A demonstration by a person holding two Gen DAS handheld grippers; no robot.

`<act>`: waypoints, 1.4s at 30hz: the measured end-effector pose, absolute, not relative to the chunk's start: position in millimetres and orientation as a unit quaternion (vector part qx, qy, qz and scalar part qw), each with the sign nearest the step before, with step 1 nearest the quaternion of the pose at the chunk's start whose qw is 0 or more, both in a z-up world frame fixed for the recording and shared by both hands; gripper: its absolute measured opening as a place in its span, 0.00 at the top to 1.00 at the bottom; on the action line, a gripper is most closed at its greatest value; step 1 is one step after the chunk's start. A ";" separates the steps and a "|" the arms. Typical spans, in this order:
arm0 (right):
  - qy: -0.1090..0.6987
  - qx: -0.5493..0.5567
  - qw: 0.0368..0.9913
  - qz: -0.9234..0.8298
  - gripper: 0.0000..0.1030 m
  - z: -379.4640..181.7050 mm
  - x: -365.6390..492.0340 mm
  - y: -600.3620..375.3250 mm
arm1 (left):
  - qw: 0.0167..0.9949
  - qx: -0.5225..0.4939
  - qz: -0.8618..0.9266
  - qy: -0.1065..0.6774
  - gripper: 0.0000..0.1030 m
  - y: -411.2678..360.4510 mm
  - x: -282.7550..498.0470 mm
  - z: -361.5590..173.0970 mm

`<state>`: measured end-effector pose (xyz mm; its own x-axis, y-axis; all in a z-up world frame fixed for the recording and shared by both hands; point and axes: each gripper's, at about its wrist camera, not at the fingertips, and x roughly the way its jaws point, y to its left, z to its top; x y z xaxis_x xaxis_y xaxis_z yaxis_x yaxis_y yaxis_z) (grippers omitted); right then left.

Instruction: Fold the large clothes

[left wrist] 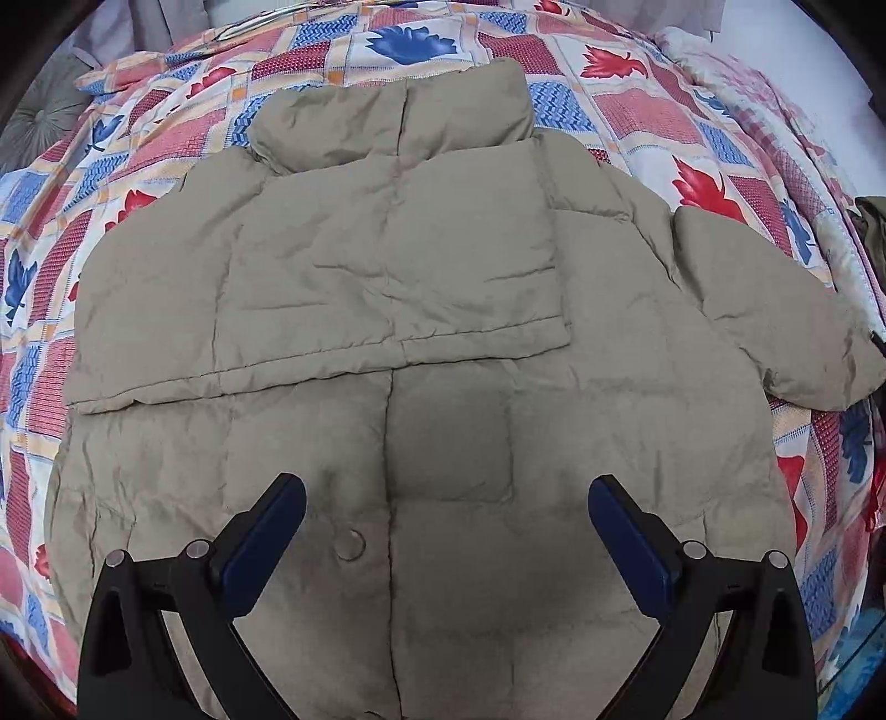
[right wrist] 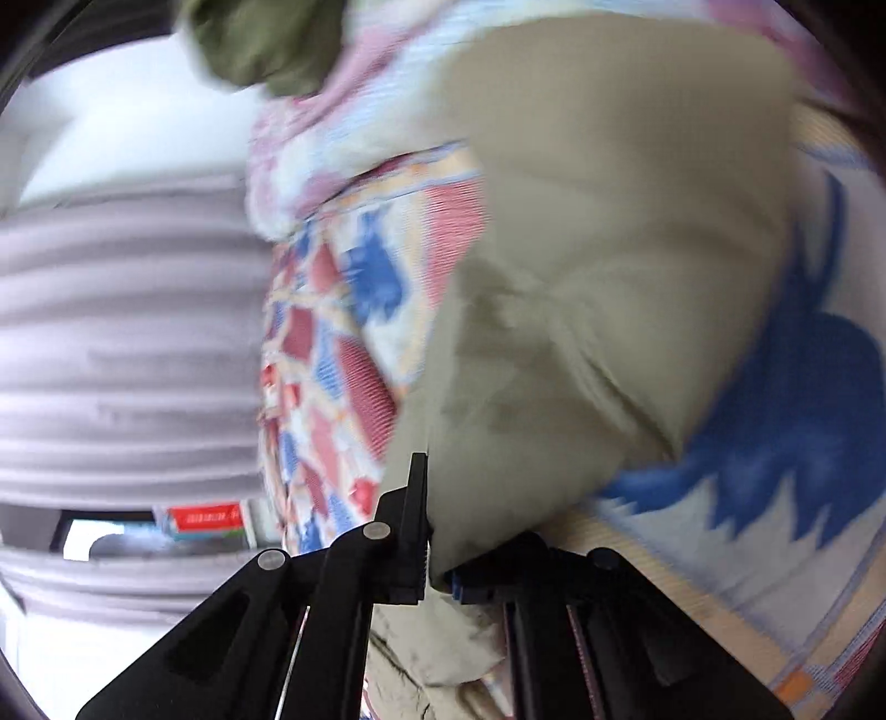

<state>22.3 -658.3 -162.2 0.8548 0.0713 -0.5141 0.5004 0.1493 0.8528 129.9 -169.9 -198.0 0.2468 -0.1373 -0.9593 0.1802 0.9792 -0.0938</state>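
A beige puffer jacket [left wrist: 421, 310] lies flat on a patterned bedspread [left wrist: 653, 111], collar at the far end. Its left sleeve [left wrist: 310, 288] is folded across the chest; its right sleeve [left wrist: 775, 310] lies stretched out to the right. My left gripper [left wrist: 446, 498] is open and empty, hovering above the jacket's lower front near a snap button [left wrist: 350, 544]. In the blurred right wrist view, my right gripper [right wrist: 437, 548] is shut on the beige sleeve [right wrist: 609, 277], which stretches away from the jaws over the bedspread [right wrist: 803, 421].
A dark olive garment [right wrist: 266, 44] lies at the bed's edge, also seen at the right in the left wrist view [left wrist: 872, 232]. A grey ribbed curtain [right wrist: 122, 332] is beside the bed. A grey cushion [left wrist: 44, 116] sits at the far left.
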 end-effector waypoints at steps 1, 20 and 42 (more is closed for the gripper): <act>0.230 0.621 0.737 -0.135 0.94 -151.7 31.7 -651.8 | 0.789 0.015 -0.100 0.606 0.01 -166.9 130.9 -197.7; 0.448 0.284 0.845 0.075 0.94 -132.5 195.5 -303.1 | 0.818 -0.024 -0.039 0.573 0.01 -26.5 140.2 -192.2; 0.455 0.394 0.797 -0.045 0.19 -162.1 140.4 -331.4 | 0.827 -0.026 -0.070 0.557 0.01 -8.7 158.3 -187.9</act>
<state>140.4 -331.3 -162.1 0.5816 0.2862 -0.7615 0.4307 0.6858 0.5867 158.3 -8.7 -187.9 0.3705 -0.1441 -0.9176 0.0868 0.9889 -0.1202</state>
